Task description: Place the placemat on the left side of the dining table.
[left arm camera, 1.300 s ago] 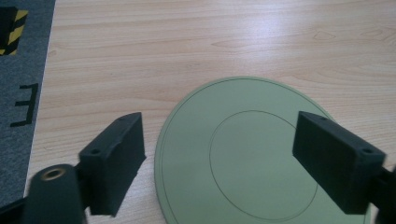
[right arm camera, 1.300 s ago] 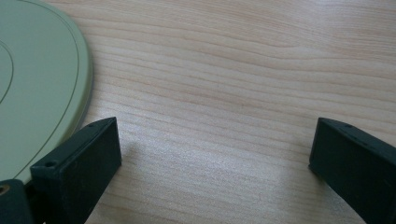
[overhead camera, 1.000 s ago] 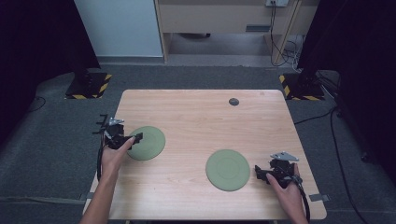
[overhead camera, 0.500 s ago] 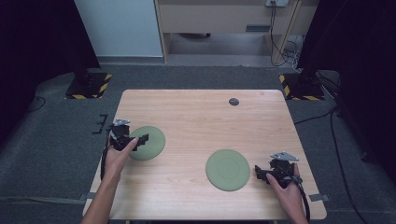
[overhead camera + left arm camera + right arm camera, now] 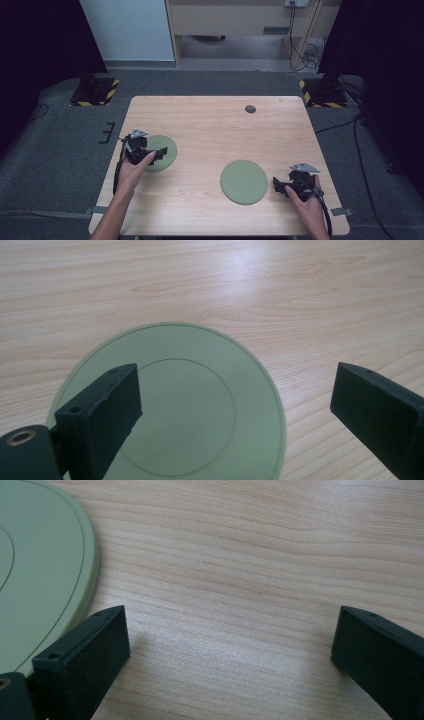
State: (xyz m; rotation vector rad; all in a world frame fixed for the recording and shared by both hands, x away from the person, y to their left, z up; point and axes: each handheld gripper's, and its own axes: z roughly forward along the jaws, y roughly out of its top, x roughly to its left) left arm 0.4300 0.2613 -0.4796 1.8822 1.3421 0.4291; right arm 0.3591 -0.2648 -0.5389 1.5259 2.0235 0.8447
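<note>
- Our left claw (image 5: pixel 161 154) has slid inward over the last second and now sits over the near rim of the flat, round, pale-green plate (image 5: pixel 161 148) at the left of the light wooden counter (image 5: pixel 210 125).
- Its jaws stand spread, one over the plate, the other over bare wood.
- Our right claw (image 5: pixel 278 186) hasn't moved: spread, empty, just beside the second green round plate (image 5: pixel 244 181).
- We judge a left-side pickup is starting.
</note>
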